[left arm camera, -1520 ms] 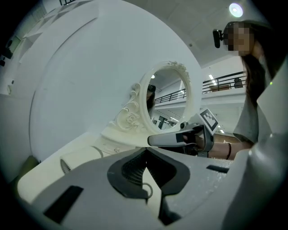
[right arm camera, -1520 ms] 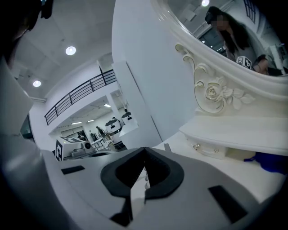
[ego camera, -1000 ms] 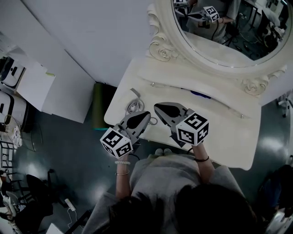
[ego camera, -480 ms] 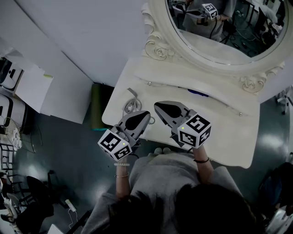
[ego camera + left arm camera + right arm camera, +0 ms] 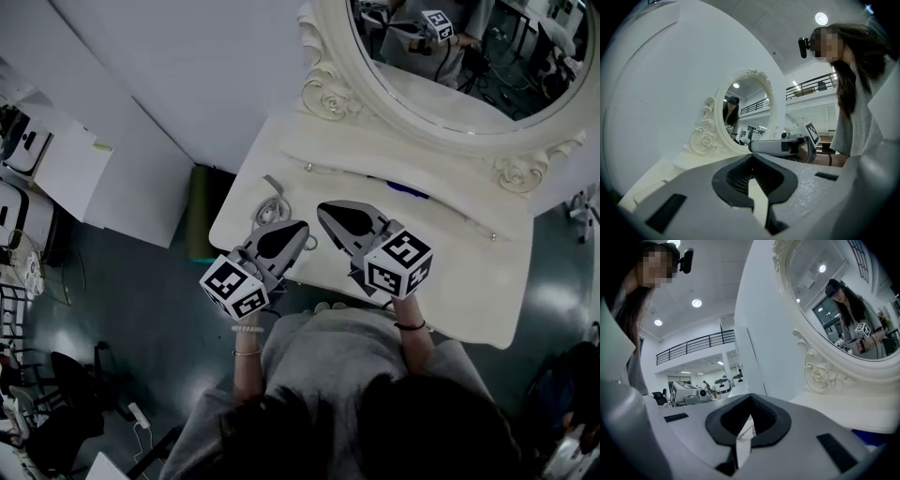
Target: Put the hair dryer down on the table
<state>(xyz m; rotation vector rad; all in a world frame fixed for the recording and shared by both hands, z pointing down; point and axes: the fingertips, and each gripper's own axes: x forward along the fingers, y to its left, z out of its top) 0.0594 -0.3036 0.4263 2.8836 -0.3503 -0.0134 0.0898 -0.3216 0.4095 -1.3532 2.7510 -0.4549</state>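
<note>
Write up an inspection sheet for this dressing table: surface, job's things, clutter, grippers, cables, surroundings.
Surface: white dressing table under an oval mirror in a carved frame.
Job's things: hair dryer, nothing seen.
Clutter: a small dark blue item by the mirror base, too small to identify.
Grippers: left gripper and right gripper both over the table's front edge, jaws together, nothing between them.
Cables: one coiled cord on the table's left part, just beyond the left gripper's tip.
Surroundings: white wall, dark floor, green object beside the table's left end, white boxes further left.
</note>
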